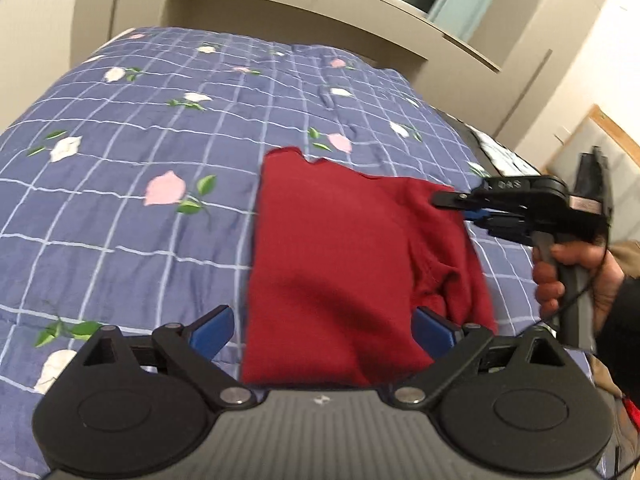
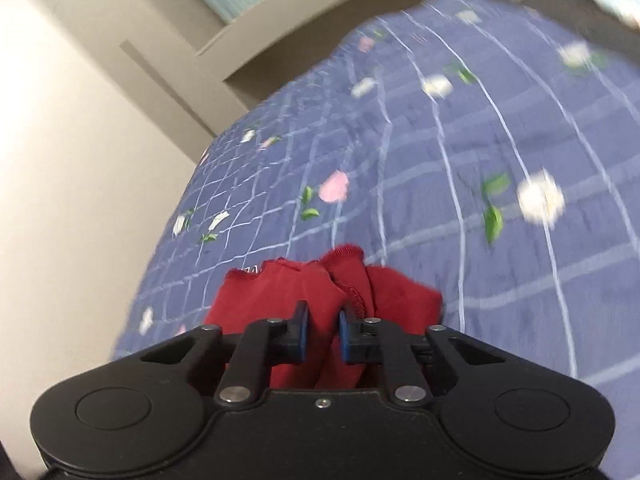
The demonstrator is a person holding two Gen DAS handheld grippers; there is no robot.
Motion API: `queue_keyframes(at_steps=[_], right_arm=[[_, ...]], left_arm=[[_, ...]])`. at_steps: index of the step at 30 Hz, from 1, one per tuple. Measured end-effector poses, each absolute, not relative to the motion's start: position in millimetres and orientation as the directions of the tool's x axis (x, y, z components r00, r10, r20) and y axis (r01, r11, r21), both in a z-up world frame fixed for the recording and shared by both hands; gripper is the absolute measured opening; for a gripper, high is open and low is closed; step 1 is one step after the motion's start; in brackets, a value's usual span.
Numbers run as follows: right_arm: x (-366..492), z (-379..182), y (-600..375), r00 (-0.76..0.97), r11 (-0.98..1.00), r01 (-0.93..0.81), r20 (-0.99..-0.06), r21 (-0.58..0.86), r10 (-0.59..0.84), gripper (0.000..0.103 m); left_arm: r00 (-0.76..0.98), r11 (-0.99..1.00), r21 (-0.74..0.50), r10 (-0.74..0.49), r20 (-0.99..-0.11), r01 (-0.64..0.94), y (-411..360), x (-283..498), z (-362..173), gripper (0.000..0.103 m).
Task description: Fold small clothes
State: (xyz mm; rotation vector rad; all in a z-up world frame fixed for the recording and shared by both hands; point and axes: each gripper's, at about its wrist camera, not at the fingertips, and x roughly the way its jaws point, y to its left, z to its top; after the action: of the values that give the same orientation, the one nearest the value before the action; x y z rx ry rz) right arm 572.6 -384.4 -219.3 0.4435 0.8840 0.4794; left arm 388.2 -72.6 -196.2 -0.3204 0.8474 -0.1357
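A dark red garment (image 1: 340, 248) lies folded on the blue checked bedspread (image 1: 132, 128), its right part rumpled. My left gripper (image 1: 322, 328) stands open at the garment's near edge; its blue pads (image 1: 212, 330) sit wide apart on either side of the cloth without pressing it. My right gripper (image 1: 456, 208) reaches in from the right, held by a person's hand (image 1: 560, 276), and is at the garment's right edge. In the right wrist view, the right gripper (image 2: 323, 334) is shut on a bunched fold of the red garment (image 2: 276, 292), with cloth pinched between the pads.
The flowered bedspread (image 2: 480, 152) stretches away on all sides of the garment. A beige headboard shelf (image 1: 304, 12) runs along the far end of the bed. A pale wall (image 2: 80, 160) borders the bed's side. A framed panel (image 1: 600, 148) leans at the right.
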Motion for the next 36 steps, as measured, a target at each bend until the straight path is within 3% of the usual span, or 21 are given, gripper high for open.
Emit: queue_keyframes(at_steps=[4, 9, 12, 16, 20, 27, 30, 32, 36], right_arm=[[568, -202, -374, 0.609, 0.851, -0.336, -0.597, 0.403, 0.523, 0.012], [573, -224, -372, 0.586, 0.881, -0.337, -0.658, 0.331, 0.472, 0.016], [568, -231, -379, 0.586, 0.892, -0.306, -0.672, 0.333, 0.452, 0.03], [545, -218, -389, 0.617, 0.898, -0.291, -0.653, 0.329, 0.439, 0.06], [500, -193, -389, 0.62, 0.868, -0.375, -0.609, 0.325, 0.495, 0.06], [435, -186, -347, 0.43, 0.736, -0.595, -0.646, 0.322, 0.63, 0.046], [423, -194, -336, 0.424, 0.749, -0.6, -0.682, 0.282, 0.596, 0.029], [421, -197, -340, 0.435, 0.766, -0.566, -0.68, 0.304, 0.591, 0.01], [418, -195, -355, 0.468, 0.79, -0.49, -0.654, 0.368, 0.594, 0.008]], left_arm=[[0.668, 0.943, -0.332, -0.234, -0.706, -0.02, -67, 392, -195, 0.098], [0.626, 0.958, -0.284, -0.197, -0.755, -0.041, -69, 405, -208, 0.098], [0.577, 0.966, -0.253, -0.176, -0.797, -0.055, -72, 410, -217, 0.098], [0.562, 0.961, -0.272, -0.203, -0.802, -0.041, -70, 407, -222, 0.098], [0.553, 0.962, -0.271, -0.209, -0.807, -0.031, -67, 405, -223, 0.098], [0.544, 0.952, -0.301, -0.223, -0.809, -0.057, -58, 406, -222, 0.098], [0.54, 0.943, -0.327, -0.245, -0.805, -0.061, -56, 406, -224, 0.094], [0.526, 0.935, -0.351, -0.271, -0.806, -0.057, -55, 407, -226, 0.082], [0.511, 0.918, -0.391, -0.307, -0.803, -0.063, -53, 408, -229, 0.05]])
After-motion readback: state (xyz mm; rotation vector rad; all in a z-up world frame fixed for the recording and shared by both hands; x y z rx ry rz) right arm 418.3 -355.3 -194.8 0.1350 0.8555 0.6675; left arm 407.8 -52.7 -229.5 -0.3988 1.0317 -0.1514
